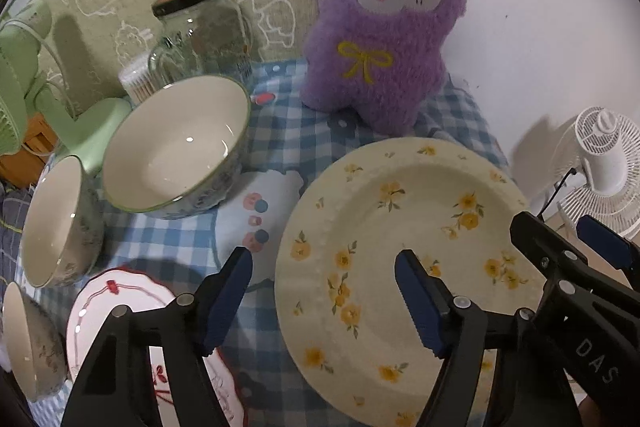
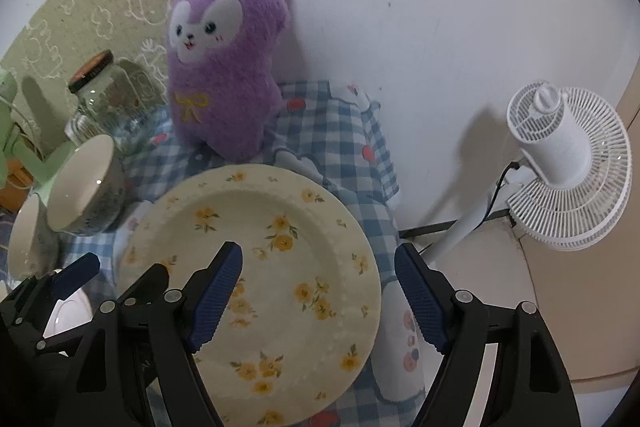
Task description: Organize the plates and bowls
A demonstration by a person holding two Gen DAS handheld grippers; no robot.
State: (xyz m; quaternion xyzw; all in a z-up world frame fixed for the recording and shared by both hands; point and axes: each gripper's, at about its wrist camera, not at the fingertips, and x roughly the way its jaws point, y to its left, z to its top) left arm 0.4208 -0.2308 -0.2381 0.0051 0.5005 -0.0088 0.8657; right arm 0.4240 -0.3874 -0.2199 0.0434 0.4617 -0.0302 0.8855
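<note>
A cream plate with yellow flowers point(image 1: 400, 259) lies on the checked cloth; it also shows in the right wrist view point(image 2: 260, 267). My left gripper point(image 1: 324, 291) is open and empty, hovering over the plate's left rim. My right gripper point(image 2: 318, 291) is open and empty over the plate's right rim; it shows at the right of the left wrist view point(image 1: 560, 243). A large white bowl point(image 1: 176, 147) stands left of the plate. Two smaller bowls point(image 1: 60, 223) point(image 1: 32, 339) stand further left. A small red-rimmed plate point(image 1: 120, 315) lies under my left finger.
A purple plush toy point(image 1: 380, 35) stands behind the plate against the wall. A glass jar point(image 1: 200, 31) and a green fan point(image 1: 24, 75) stand at the back left. A white fan point(image 2: 568, 163) stands off the table's right edge. The checked cloth point(image 1: 288, 131) covers the table.
</note>
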